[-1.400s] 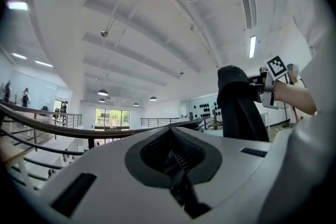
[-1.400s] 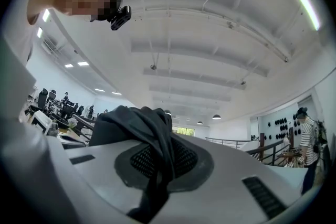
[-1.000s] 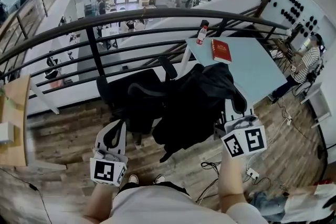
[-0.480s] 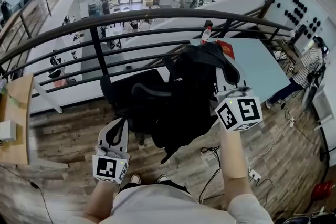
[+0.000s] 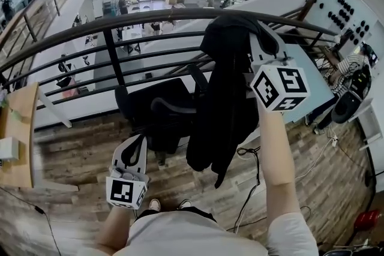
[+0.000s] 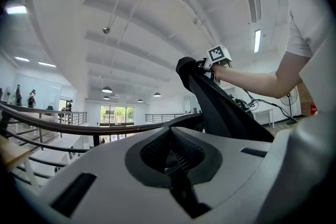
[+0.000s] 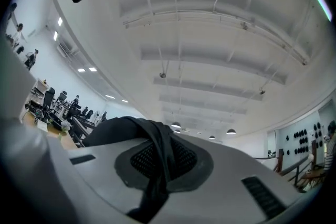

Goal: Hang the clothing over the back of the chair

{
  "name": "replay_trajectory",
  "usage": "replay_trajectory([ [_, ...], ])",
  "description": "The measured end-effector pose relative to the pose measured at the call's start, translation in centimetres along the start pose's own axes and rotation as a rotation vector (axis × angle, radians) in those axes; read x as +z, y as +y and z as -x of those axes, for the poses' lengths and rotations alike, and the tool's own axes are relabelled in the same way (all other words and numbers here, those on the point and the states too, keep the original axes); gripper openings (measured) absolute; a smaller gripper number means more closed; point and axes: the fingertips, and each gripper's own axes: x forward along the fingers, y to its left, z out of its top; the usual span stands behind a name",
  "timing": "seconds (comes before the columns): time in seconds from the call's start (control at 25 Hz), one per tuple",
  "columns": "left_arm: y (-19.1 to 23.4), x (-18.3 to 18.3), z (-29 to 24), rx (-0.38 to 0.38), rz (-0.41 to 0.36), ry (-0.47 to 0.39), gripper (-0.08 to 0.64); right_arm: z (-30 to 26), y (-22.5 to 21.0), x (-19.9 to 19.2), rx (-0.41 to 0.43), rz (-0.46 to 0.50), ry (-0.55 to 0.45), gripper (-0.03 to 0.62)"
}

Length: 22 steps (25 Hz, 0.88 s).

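Observation:
A black garment (image 5: pixel 221 99) hangs in a long drape from my right gripper (image 5: pixel 254 30), which is raised high at the upper right and is shut on the cloth's top edge. In the right gripper view the dark cloth (image 7: pixel 126 129) runs between the closed pads (image 7: pixel 181 157). The black office chair (image 5: pixel 155 110) stands just left of and below the hanging cloth, with its back toward me. My left gripper (image 5: pixel 129 154) is held low, near the chair, shut and with nothing in it. The left gripper view shows the lifted garment (image 6: pixel 212 105) to the right.
A dark curved railing (image 5: pixel 120 16) runs behind the chair, with a drop to a lower floor beyond. A pale blue table (image 5: pixel 317 82) stands at the right, partly hidden. Cables (image 5: pixel 251 156) lie on the wooden floor. A wooden desk (image 5: pixel 18 129) is at the left edge.
My right gripper has risen and moved away from me, lifting the garment from a heap on the chair's seat until it hangs free. The left gripper has stayed where it was.

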Motion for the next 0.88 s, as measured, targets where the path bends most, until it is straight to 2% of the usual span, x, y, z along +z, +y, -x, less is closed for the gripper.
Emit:
replay_trajectory([
  [0.36, 1.3, 0.8, -0.8, 0.038, -0.005, -0.009, 0.025, -4.8, 0.2, 0.0, 0.041, 0.001, 0.019, 0.029],
  [0.64, 2.0, 0.9, -1.0, 0.070, 0.008, -0.001, 0.025, -8.2, 0.1, 1.5, 0.071, 0.011, 0.015, 0.029],
  [0.72, 2.2, 0.9, -1.1, 0.077, 0.012, -0.002, 0.025, -9.7, 0.9, 0.2, 0.093, 0.039, 0.056, 0.029],
  [0.88, 2.2, 0.5, -0.7, 0.088, 0.024, -0.001, 0.025, -11.8, 3.9, -5.2, 0.147, 0.108, 0.179, 0.029],
])
